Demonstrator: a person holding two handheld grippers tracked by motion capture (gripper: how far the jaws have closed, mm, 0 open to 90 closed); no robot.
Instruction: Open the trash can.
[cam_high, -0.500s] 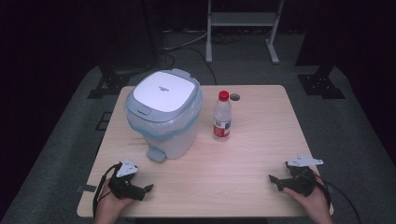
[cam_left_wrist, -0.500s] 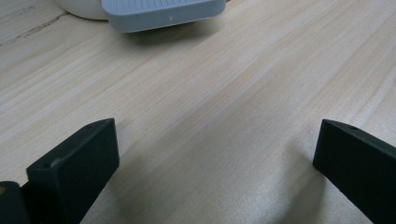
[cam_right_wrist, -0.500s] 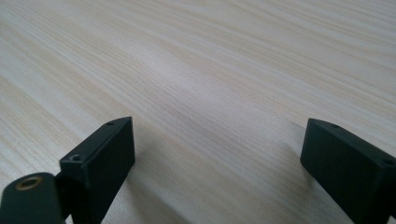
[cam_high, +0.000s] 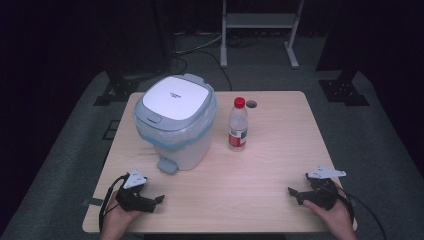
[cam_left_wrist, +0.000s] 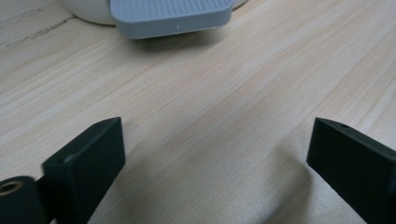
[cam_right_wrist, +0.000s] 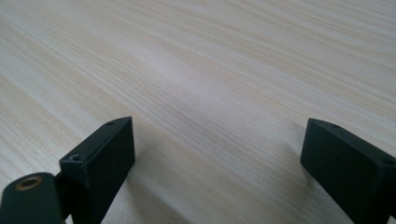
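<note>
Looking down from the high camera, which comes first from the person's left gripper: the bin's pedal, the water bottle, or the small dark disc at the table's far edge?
From the left gripper:
1. Pedal, just ahead at the bin's foot.
2. Bottle, mid-table, off to the right.
3. Disc, at the far edge behind the bottle.

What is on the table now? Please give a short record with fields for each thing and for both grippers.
surface: light wooden table
bin: white pedal bin with grey lid, lid closed, blue liner at the rim, on the table's left half
pedal: grey foot pedal, facing the person
bottle: clear plastic bottle with red cap, upright, right of the bin, apart from it
left hand-held gripper: open, empty
right hand-held gripper: open, empty
</note>
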